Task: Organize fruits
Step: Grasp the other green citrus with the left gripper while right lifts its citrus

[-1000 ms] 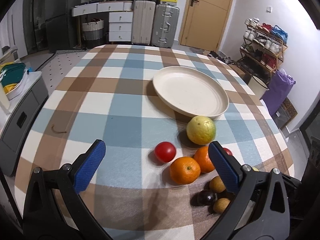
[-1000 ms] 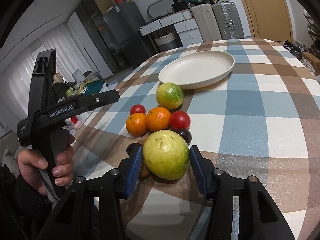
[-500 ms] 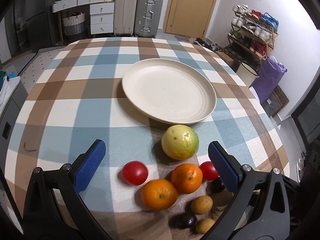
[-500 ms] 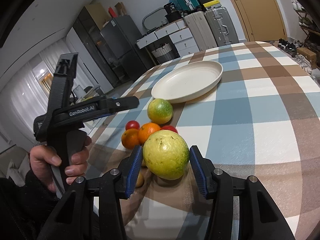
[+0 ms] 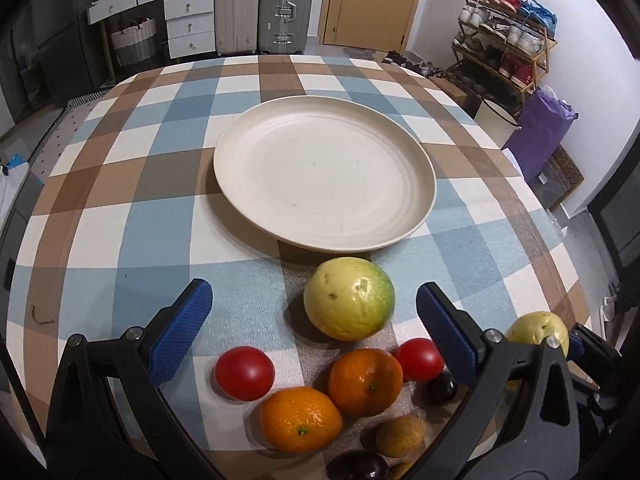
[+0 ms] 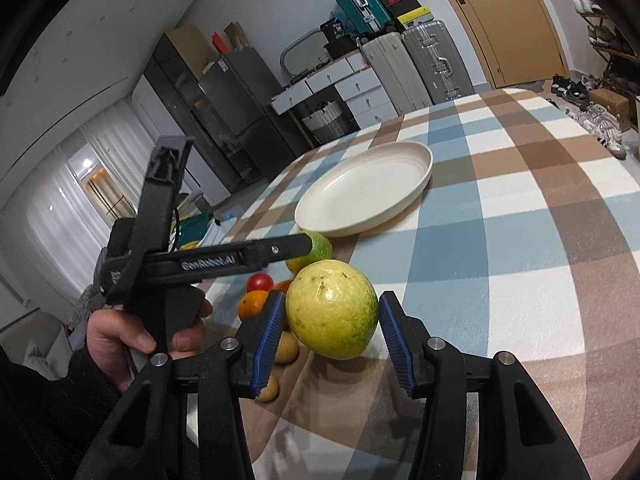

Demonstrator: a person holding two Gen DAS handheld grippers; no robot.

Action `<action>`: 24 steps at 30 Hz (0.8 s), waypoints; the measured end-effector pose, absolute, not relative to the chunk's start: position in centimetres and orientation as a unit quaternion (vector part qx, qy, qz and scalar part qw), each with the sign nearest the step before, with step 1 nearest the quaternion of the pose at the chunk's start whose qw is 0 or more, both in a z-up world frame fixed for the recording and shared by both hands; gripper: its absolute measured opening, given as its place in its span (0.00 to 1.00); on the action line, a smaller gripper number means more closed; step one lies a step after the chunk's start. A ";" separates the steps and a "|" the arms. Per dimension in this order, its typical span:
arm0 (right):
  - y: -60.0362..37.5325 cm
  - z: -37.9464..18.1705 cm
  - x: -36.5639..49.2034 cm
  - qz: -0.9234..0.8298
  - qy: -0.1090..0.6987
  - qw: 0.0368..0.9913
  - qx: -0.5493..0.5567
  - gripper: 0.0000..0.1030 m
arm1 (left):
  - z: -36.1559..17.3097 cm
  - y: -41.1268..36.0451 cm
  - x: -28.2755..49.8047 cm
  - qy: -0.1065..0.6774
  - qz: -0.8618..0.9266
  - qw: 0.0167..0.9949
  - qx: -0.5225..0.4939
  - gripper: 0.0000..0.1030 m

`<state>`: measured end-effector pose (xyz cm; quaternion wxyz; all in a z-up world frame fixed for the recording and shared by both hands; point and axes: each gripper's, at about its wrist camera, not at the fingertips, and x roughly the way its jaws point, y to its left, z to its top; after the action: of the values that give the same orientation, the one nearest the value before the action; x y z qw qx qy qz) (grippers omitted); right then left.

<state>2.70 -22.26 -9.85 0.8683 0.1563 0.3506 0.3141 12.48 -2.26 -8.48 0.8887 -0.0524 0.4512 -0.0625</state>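
My right gripper (image 6: 332, 338) has its jaws clamped on a yellow-green guava (image 6: 332, 309), lifted off the bench (image 6: 520, 240). My left gripper (image 5: 312, 332) hangs with jaws apart over the fruit cluster, its nearest dark pieces, perhaps plums (image 5: 358, 467), cut off. The cream plate (image 5: 324, 178) holds nothing.
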 end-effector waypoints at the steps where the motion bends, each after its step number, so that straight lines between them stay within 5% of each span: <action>1: -22.3 -9.8 2.7 0.314 0.351 0.868 0.157 0.48 | -8.5 -2.2 12.6 0.452 -0.067 0.888 -0.053 0.98; 9: -22.6 -9.6 3.4 0.310 0.357 0.867 0.160 0.48 | -9.1 -2.4 13.2 0.467 -0.101 0.876 -0.064 0.77; 14: -22.6 -9.5 4.0 0.312 0.359 0.866 0.155 0.48 | -10.0 -2.4 13.9 0.489 -0.138 0.857 -0.089 0.48; 24: -22.4 -8.9 5.4 0.316 0.363 0.864 0.150 0.48 | -10.0 -2.2 13.6 0.494 -0.183 0.842 -0.116 0.48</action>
<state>5.43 -22.38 -8.94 0.8636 0.1496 0.3635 0.3159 13.64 -2.22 -10.03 0.8417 -0.1164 0.4943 -0.1835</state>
